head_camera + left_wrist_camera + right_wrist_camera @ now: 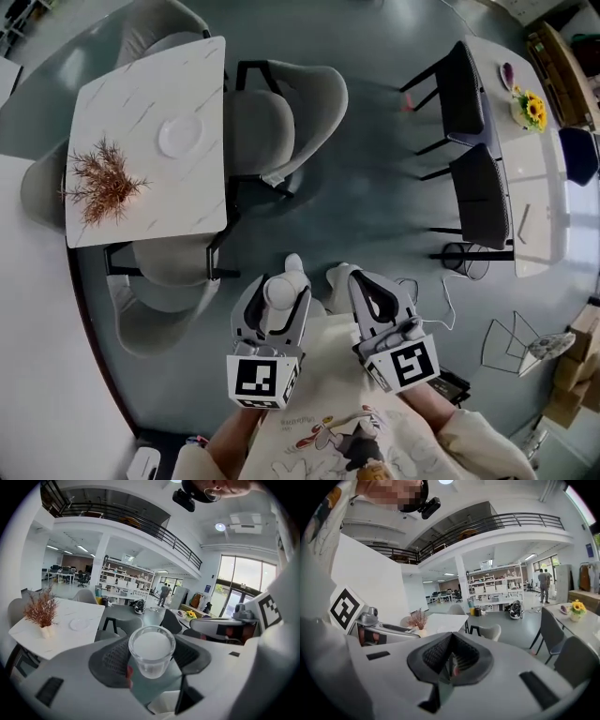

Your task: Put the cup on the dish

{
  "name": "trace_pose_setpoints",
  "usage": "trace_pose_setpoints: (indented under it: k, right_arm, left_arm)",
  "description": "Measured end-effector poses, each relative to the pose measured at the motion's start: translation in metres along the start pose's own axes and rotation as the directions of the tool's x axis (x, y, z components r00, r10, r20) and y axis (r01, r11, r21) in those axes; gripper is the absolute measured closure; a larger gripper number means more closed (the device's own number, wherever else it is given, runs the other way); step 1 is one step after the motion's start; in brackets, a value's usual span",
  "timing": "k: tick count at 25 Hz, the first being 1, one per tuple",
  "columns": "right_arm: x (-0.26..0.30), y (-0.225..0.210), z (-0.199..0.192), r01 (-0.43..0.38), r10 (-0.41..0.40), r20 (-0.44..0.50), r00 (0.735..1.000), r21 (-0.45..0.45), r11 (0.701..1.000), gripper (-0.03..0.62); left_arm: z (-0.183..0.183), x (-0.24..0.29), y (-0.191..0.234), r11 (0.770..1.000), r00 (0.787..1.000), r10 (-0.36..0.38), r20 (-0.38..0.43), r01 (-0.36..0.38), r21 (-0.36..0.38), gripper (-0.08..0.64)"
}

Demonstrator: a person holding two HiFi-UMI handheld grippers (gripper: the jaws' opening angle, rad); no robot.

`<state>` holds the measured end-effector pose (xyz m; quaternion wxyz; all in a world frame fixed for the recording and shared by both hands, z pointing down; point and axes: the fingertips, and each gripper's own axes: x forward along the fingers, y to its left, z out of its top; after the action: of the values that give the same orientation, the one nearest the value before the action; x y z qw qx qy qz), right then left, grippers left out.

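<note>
A clear glass cup (151,651) with a white inside sits between the fingers of my left gripper (152,660), which is shut on it. In the head view the cup (282,293) and left gripper (281,281) hang low over the grey floor, well short of the table. The round white dish (180,136) lies on the white marble table (131,103) at upper left; the left gripper view shows the dish (78,624) far ahead to the left. My right gripper (367,286) is alongside, jaws shut with nothing held (451,660).
A dried reddish plant (101,178) stands on the table's near-left part. Grey armchairs (281,122) surround the table. To the right are black chairs (469,94), a long white table with sunflowers (532,108) and a wire basket (466,260).
</note>
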<state>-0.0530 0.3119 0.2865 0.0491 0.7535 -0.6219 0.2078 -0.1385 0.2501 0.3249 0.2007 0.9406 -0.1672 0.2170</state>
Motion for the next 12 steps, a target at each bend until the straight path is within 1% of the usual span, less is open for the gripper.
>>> trace_pose_setpoints:
  k: [3, 8, 12]
  right_arm:
    - [0.011, -0.001, 0.003, -0.014, 0.014, -0.009, 1.0, 0.022, 1.0, 0.586]
    - [0.027, -0.017, 0.02, -0.021, 0.021, 0.019, 1.0, 0.021, 1.0, 0.586]
    - [0.048, -0.042, 0.027, -0.046, 0.046, 0.016, 0.999, 0.011, 0.999, 0.586]
  left_arm:
    - [0.004, 0.007, 0.005, 1.0, 1.0, -0.022, -0.022, 0.022, 0.002, 0.284]
    - [0.02, 0.031, 0.0, 0.999, 0.999, -0.042, -0.021, 0.042, 0.023, 0.284]
    - [0.036, 0.063, 0.002, 1.0, 0.999, -0.031, -0.019, 0.031, -0.002, 0.284]
